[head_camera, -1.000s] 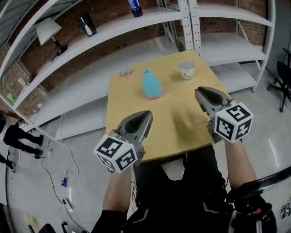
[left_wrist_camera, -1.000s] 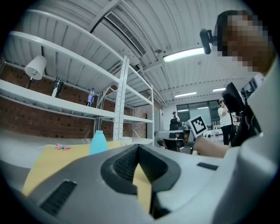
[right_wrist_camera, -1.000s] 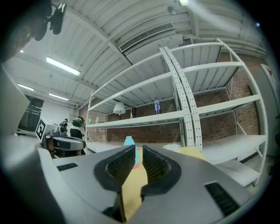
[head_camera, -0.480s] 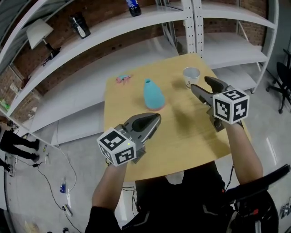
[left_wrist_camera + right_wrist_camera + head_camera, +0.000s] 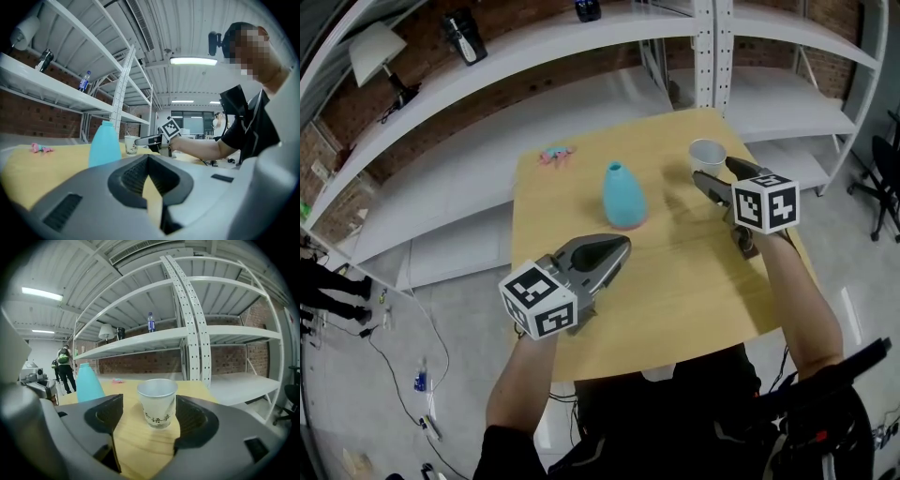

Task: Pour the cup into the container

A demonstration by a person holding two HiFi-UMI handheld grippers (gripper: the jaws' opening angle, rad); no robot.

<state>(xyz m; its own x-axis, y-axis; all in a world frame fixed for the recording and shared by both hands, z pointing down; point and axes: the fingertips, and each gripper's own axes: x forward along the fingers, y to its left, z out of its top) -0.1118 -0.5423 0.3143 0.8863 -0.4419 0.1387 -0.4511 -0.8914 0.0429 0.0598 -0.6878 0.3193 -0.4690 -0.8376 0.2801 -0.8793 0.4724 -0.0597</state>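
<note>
Cup (image 5: 157,401) between right gripper (image 5: 713,172) jaws, which have just opened wide, untouched — left gripper (image 5: 617,249) jaws together.

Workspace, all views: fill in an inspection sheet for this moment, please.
Surface: wooden table, mostly bare.
Job's things: cup upright near the far right corner; blue container upright mid-table.
Clutter: small pink thing near the far left edge.
Grippers: right gripper open, jaws just opened, either side of the cup, not touching; left gripper shut, empty, above the table.
Cables: cable on the floor, left.
Surroundings: white shelves with lamp; brick wall; chair.
</note>
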